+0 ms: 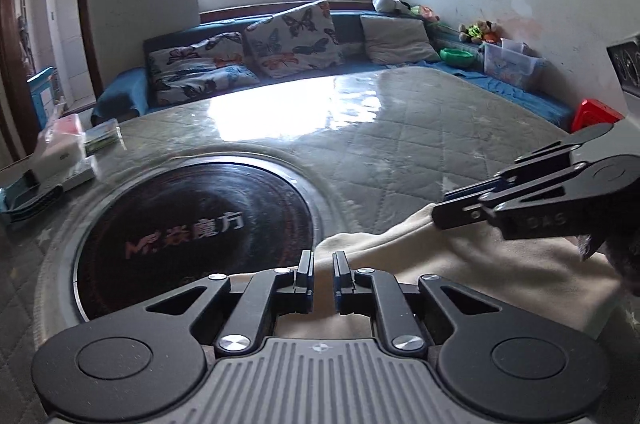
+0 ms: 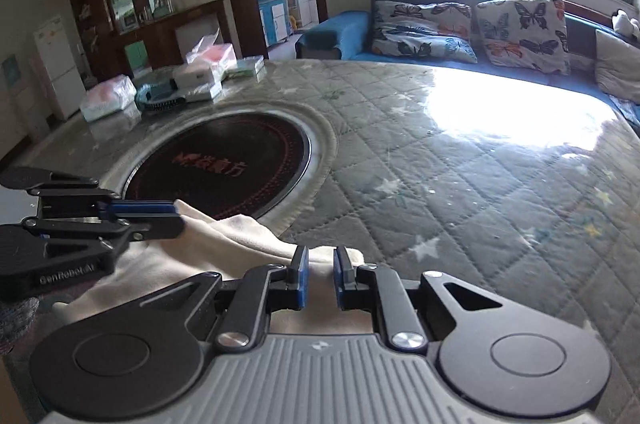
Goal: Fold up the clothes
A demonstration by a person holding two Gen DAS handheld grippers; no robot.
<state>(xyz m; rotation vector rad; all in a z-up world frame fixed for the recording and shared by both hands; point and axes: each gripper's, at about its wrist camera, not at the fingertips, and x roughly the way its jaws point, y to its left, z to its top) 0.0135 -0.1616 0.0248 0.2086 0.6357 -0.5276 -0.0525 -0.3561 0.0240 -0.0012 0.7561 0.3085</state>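
A cream garment [image 1: 460, 264] lies on the quilted table near the front edge; it also shows in the right wrist view [image 2: 224, 244]. My left gripper [image 1: 323, 266] is shut on the garment's far edge, with cloth pinched between its narrow jaws. It shows from the side in the right wrist view [image 2: 180, 220]. My right gripper [image 2: 321, 264] is shut on another part of that same edge. It shows from the side in the left wrist view [image 1: 438, 210]. Both grippers hold the edge a short way apart, beside the black round cooktop [image 1: 192, 236].
The black round cooktop [image 2: 224, 164] is set into the quilted table [image 2: 460, 184]. Boxes and packets [image 2: 192, 80] stand at the table's far left. A blue sofa with butterfly cushions [image 1: 288, 40] runs behind the table. A red stool [image 1: 596, 112] is at the right.
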